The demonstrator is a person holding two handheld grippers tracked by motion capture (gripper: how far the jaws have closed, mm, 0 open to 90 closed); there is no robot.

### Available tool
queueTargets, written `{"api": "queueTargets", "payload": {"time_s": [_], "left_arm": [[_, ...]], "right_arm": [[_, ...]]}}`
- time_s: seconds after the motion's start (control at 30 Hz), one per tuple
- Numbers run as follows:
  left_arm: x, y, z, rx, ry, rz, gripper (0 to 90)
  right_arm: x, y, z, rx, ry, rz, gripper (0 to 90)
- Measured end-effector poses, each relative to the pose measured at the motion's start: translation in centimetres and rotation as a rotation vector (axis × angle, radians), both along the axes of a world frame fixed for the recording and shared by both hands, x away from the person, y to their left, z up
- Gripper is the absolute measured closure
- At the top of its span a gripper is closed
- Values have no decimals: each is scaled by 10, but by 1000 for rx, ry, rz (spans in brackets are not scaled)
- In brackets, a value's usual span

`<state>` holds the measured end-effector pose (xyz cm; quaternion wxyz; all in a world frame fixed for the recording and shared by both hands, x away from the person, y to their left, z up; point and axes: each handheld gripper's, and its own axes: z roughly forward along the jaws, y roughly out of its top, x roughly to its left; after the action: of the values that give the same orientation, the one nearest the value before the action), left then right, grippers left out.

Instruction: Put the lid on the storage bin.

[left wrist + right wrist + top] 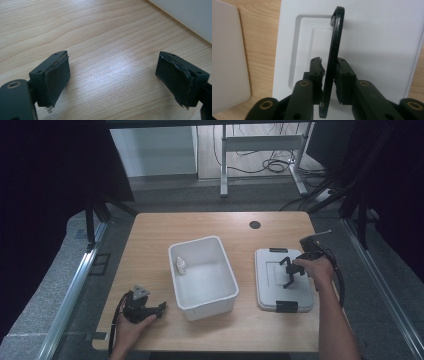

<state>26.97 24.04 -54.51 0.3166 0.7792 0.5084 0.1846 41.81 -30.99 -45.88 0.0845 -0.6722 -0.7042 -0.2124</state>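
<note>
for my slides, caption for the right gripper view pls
Right gripper clamped on the raised black handle of a white lid.

Wooden table [150, 245], small white bottle [181, 265], black grommet [255, 225]; metal desk frame [260, 142], floor cables [272, 165]

Small white bottle [181, 265] too tiny to identify; handle [332, 62] perhaps cropped below.

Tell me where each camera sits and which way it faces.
High view: above the person's side, facing forward and down on the wooden table; both forearms show.
Left gripper view: on the left gripper, facing bare wood between open jaws.
Right gripper view: on the right gripper, clamping the black handle of the white lid.
Shared: the white lid, white tub.
</note>
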Motion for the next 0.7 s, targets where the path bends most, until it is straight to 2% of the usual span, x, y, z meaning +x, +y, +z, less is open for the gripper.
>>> {"api": "queueTargets", "payload": {"time_s": [0.47,0.53,0.7], "left_arm": [[0,0,0,0,0,0,121],[0,0,0,0,0,0,121],[0,0,0,0,0,0,121]], "right_arm": [[-2,-5,-2,33,39,-73,849],[-2,-3,-1,41,58,-103,849],[-3,-2,1,39,56,-116,849]]}}
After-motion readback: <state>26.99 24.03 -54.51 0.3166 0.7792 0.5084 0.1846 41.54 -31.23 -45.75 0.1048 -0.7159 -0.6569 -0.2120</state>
